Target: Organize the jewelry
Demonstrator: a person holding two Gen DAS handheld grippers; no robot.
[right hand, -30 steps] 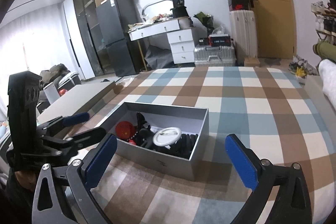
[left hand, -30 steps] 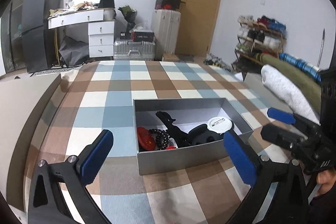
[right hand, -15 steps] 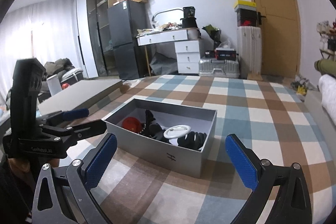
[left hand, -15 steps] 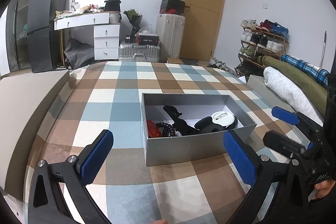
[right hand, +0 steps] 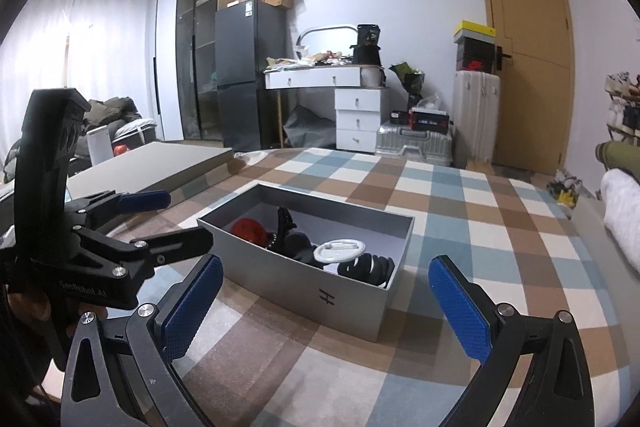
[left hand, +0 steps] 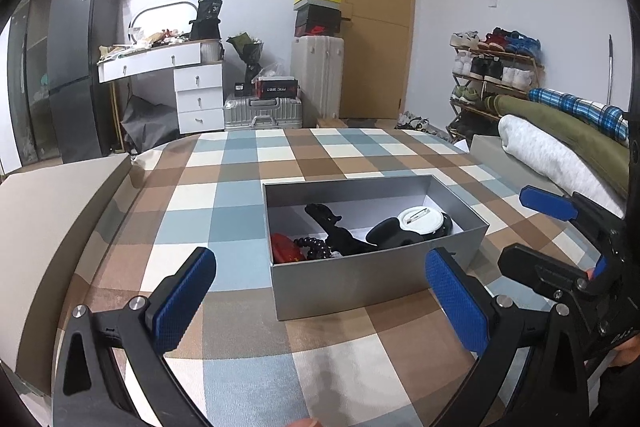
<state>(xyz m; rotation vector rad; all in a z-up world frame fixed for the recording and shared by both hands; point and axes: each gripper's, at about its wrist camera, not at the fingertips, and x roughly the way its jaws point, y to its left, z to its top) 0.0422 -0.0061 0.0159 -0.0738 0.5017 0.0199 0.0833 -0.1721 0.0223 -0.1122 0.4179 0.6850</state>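
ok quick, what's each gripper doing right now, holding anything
Left gripper: open, holding nothing.
Right gripper: open, holding nothing.

I see an open grey box (left hand: 376, 279), rectangular, no lid on, sitting flat on the checked bedspread (left hand: 240, 195). Inside, at one end, a red round piece (left hand: 285, 247) against the wall. Just beside it a string of dark beads (left hand: 316, 247). A black claw-shaped hair clip (left hand: 332, 223) lies across the middle. At the other end a black ridged piece (right hand: 370, 265), with a white round badge (right hand: 339, 251) lying pin side up, resting partly on it. White floor of the box shows between items.
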